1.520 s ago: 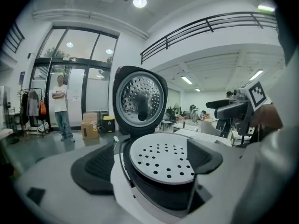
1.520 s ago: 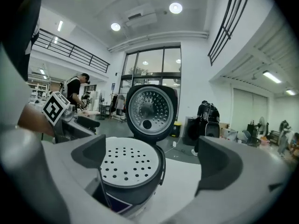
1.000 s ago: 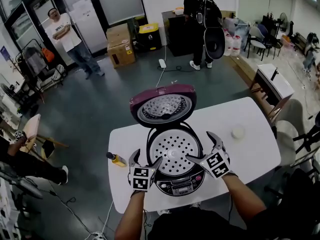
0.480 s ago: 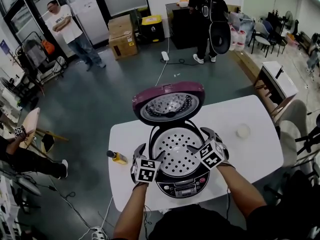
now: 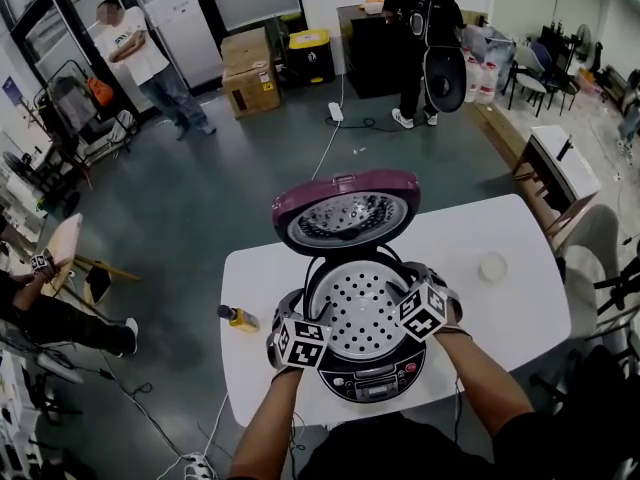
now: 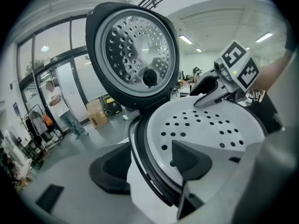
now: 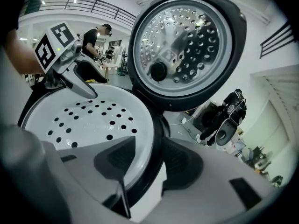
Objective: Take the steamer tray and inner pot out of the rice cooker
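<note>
Steamer tray (image 5: 362, 303) sits unlifted in the rice cooker (image 5: 375, 378) as left gripper (image 6: 152, 164) and right gripper (image 7: 149, 164) close astride its rim.

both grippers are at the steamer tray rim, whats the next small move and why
Probably finish closing both before lifting. The left gripper and right gripper straddle the steamer tray rim on opposite sides, jaws closing, yet gaps show, so neither looks clamped.
</note>
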{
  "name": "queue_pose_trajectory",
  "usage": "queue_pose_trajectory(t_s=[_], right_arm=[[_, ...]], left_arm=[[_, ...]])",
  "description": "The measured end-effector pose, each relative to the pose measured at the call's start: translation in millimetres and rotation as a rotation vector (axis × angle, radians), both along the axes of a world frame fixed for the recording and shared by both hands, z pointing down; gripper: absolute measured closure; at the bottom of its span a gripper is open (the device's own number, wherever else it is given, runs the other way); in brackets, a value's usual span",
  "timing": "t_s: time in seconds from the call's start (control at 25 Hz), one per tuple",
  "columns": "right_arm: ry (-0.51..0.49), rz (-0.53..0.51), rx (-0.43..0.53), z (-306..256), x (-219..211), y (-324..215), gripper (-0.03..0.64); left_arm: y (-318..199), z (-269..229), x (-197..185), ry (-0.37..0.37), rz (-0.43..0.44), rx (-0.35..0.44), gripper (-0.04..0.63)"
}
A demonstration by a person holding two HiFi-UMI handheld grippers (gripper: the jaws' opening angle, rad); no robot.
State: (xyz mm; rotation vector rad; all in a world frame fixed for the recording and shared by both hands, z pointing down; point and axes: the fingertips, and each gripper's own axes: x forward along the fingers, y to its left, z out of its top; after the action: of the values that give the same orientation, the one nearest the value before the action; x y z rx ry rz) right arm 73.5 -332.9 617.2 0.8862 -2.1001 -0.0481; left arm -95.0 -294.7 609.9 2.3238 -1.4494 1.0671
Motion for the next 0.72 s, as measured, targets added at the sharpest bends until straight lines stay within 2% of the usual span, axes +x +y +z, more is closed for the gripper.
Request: queue_pose_trajectory(t_s=[0.12,0.2,0.56,0.72], right_arm=[[0.009,-0.004,0.018,0.7,-1.7,0.3,0.480],[0.009,-0.007,0.021,1.4,-4.8,1.0,0.515],[0.012,0.010,0.040,-1.7,-4.1,3.0,0.518],[0.018,0.009,0.078,-8.9,-4.3,3.8,0.531]], left_arm=[[-0.5,-0.9,0.9,-0.014,0.006,0.008,0.371],[-0.7,-1.5,-0.8,-0.025,0.002,0.012,0.380],[-2.8,-7.0,-0.8,-0.080,0.009,0.059,0.426],[-3.4,-10.7,1.4,-0.093,0.017,0.083,0.479]])
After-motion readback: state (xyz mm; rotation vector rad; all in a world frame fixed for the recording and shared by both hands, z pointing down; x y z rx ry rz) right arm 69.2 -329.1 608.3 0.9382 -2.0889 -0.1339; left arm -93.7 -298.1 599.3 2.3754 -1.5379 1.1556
